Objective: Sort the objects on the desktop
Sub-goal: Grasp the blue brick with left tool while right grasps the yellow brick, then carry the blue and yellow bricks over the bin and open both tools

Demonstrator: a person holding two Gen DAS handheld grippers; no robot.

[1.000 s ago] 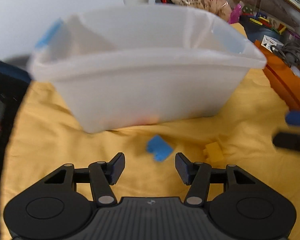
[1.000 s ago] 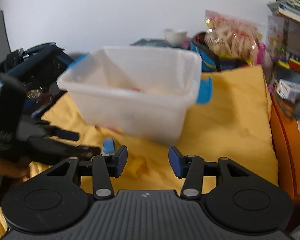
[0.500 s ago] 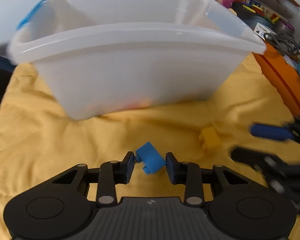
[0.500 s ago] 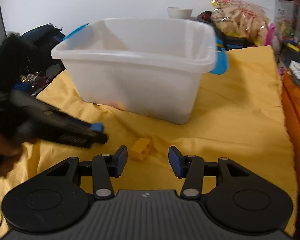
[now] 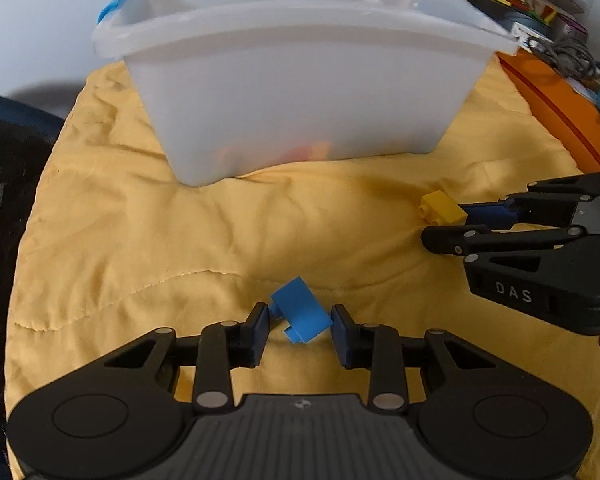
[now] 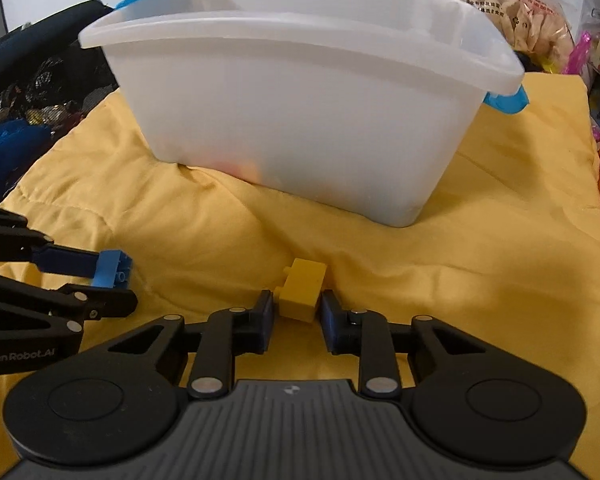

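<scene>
Left wrist view: the left gripper [image 5: 299,322] pinches one studded blue plastic brick [image 5: 300,315] on the wrinkled yellow cloth [image 5: 140,240]. Right gripper [image 6: 296,307] narrowly clamps one yellow brick [image 6: 302,285]. One translucent white bin [image 5: 300,92] with blue handles stands toward the cloth's far edge.

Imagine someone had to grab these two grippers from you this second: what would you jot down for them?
Left gripper: jaws straddle the blue brick on the yellow cloth, nearly touching; whether it is gripped is unclear.
Right gripper: jaws close around the yellow brick, also on the cloth; firm grip unclear.
White bin stands just beyond both bricks, with some orange and red pieces faintly showing through its wall.
Done: both grippers lined up on their bricks.
Left: close, lift, and probably drop each brick into the bin.
</scene>
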